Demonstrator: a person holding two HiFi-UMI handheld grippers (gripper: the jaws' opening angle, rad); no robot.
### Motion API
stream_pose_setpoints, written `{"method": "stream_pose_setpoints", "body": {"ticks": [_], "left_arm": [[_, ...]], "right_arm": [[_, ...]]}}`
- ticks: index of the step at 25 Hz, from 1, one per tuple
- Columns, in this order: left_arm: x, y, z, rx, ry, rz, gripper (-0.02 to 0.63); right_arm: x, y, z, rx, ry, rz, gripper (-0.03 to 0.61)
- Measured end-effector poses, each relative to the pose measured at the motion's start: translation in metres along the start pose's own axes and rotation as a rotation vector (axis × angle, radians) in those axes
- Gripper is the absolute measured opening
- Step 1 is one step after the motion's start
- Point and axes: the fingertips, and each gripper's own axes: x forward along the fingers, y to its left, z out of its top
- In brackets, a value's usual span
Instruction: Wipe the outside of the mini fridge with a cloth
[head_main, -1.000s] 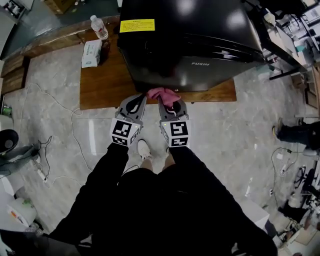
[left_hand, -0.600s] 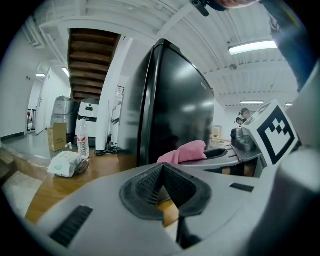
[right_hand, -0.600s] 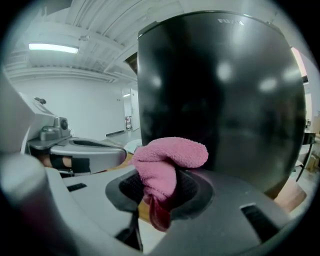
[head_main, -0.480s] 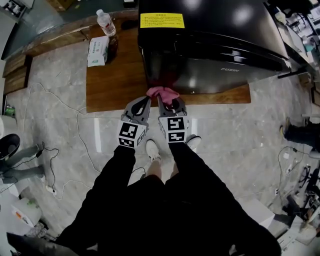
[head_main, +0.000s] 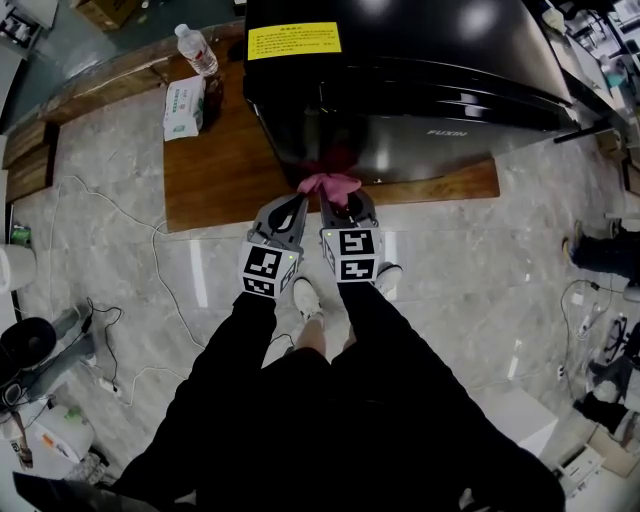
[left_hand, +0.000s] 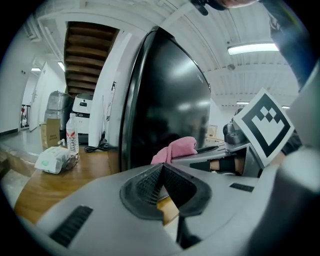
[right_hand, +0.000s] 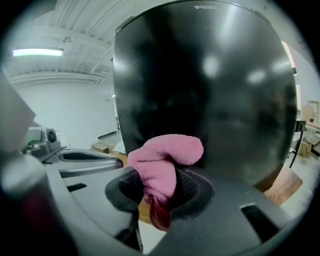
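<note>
My right gripper (head_main: 341, 207) pinches the pink cloth (head_main: 330, 184) low before the mini fridge (head_main: 400, 100) door, at the wooden platform's (head_main: 220, 160) front edge (left gripper (head_main: 289, 208) pressed together, empty).

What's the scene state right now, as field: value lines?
fridge: black, stands on a wooden board
cloth: pink, at the fridge's lower front
right tongs: shut on the cloth
left tongs: shut, empty, beside the right
extras: water bottle and tissue pack, left of the fridge
</note>
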Motion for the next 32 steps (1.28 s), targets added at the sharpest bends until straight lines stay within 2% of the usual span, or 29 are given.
{"method": "stream_pose_setpoints", "body": {"ticks": [9,17,24,32], "left_arm": [[0.041,-0.050,0.005,0.026,0.017,-0.055,0.006],[0.089,-0.101,0.014,0.064,0.048,-0.090,0.006],[0.142,-0.159,0.029,0.075,0.069,-0.127,0.006],[0.206,-0.220,0.036,0.061,0.073,-0.118,0.006]], "right_arm": [[-0.026,-0.076,-0.015,0.042,0.004,-0.070,0.123],[-0.044,-0.140,-0.017,0.054,0.015,-0.076,0.123],[-0.063,-0.212,-0.019,0.080,0.032,-0.077,0.124],[-0.084,-0.294,-0.021,0.065,0.045,-0.083,0.127]]}}
